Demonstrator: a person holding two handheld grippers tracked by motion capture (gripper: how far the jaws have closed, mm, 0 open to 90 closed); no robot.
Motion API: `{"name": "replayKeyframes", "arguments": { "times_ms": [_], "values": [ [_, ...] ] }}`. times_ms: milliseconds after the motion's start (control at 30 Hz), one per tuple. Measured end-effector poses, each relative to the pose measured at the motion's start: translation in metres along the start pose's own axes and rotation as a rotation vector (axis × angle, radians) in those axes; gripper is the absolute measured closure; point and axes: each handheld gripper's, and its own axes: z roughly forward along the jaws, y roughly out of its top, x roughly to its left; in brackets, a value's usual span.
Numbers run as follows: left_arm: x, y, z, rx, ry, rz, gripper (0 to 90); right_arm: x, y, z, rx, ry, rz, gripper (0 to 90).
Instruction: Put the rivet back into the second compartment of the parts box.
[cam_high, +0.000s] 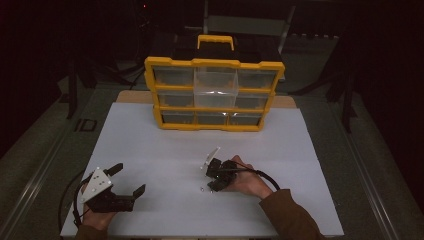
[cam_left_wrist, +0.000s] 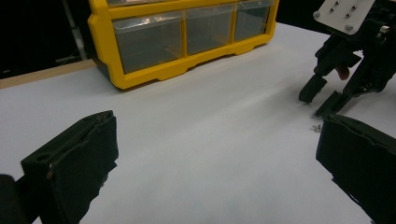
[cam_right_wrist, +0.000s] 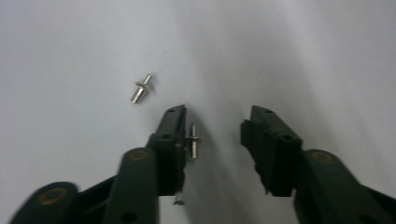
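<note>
Over the middle right of the white board (cam_high: 165, 145), a hand holds my right gripper (cam_high: 209, 177) tipped down at the surface. Its jaws stand apart. A small metal pin (cam_right_wrist: 194, 140) lies between the jaws of the right gripper (cam_right_wrist: 217, 116), against the left jaw and untouched by the other. A second pin (cam_right_wrist: 141, 88) lies outside, ahead and to the left, and a third tiny piece (cam_right_wrist: 178, 201) lies by the left jaw's base. My left gripper (cam_high: 131, 178) rests at the board's near left, wide open with nothing between its jaws. From the left gripper (cam_left_wrist: 215, 154), the right gripper (cam_left_wrist: 317, 103) and the pins (cam_left_wrist: 316, 127) show at the far right.
A yellow drawer organizer (cam_high: 215, 63) with clear drawers and a carry handle stands upright at the board's far edge, its lower row (cam_left_wrist: 187, 70) nearest the left gripper. Dark floor and metal rails surround the table. Open board lies between the two grippers.
</note>
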Motion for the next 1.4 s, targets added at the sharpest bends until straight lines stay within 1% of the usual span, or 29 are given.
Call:
{"name": "replayKeyframes", "arguments": {
  "times_ms": [67, 100, 133, 167, 267, 333, 367, 400, 467, 567, 700, 833, 1000, 1100, 1200, 1333, 1400],
  "values": [
    [0.000, 0.000, 0.000, 0.001, 0.000, 0.000, 0.0, 0.001, 0.000, 0.000, 0.000, 0.011, -0.007, 66.3],
    [0.000, 0.000, 0.000, 0.001, 0.000, 0.000, 0.0, 0.001, 0.000, 0.000, 0.000, 0.011, -0.007, 66.3],
    [0.000, 0.000, 0.000, 0.001, 0.000, 0.000, 0.0, 0.001, 0.001, 0.000, 0.005, 0.025, -0.004, 70.0],
    [0.000, 0.000, 0.000, 0.001, 0.000, 0.000, 0.0, 0.001, 0.001, 0.000, 0.006, 0.032, -0.002, 71.3],
    [0.000, 0.000, 0.000, 0.001, 0.000, 0.000, 0.0, 0.001, 0.001, 0.000, 0.016, 0.040, -0.001, 74.9],
    [0.000, 0.000, 0.000, 0.001, 0.000, 0.000, 0.0, 0.001, 0.001, 0.000, 0.020, 0.042, -0.009, 74.9],
    [0.000, 0.000, 0.000, 0.001, 0.000, -0.001, 0.0, 0.001, 0.001, 0.000, 0.020, 0.042, -0.009, 76.1],
    [0.000, 0.000, 0.000, 0.001, -0.001, -0.002, 0.0, 0.002, 0.002, 0.000, 0.025, 0.043, -0.012, 79.2],
    [0.000, 0.000, 0.000, 0.001, -0.001, -0.003, 0.0, 0.003, 0.003, 0.000, 0.039, 0.045, -0.014, 81.7],
    [0.000, 0.000, 0.000, 0.001, -0.001, -0.004, 0.0, 0.004, 0.004, 0.000, 0.055, 0.044, -0.013, 82.1],
    [0.000, 0.000, 0.000, 0.002, -0.001, -0.002, 0.0, 0.005, 0.006, 0.000, 0.080, 0.043, -0.028, 82.4],
    [0.000, 0.000, 0.000, 0.001, -0.001, -0.004, 0.0, 0.004, 0.007, -0.001, 0.091, 0.051, -0.042, 82.4],
    [0.000, 0.000, 0.001, 0.003, 0.000, -0.003, 0.0, 0.001, 0.004, -0.003, 0.101, 0.060, -0.038, 82.4],
    [0.000, 0.000, 0.001, 0.004, 0.000, -0.001, 0.0, -0.002, 0.003, -0.006, 0.096, 0.064, -0.028, 82.4],
    [0.000, 0.000, 0.001, 0.005, 0.000, 0.000, 0.0, -0.006, 0.002, -0.012, 0.074, 0.072, -0.010, 82.4],
    [0.000, 0.000, 0.001, 0.005, 0.001, -0.001, 0.0, -0.010, 0.004, -0.022, 0.062, 0.074, 0.001, 82.4],
    [0.000, 0.000, 0.001, 0.004, 0.001, -0.001, 0.0, -0.011, 0.005, -0.028, 0.060, 0.066, -0.001, 82.4]
  ]
}}
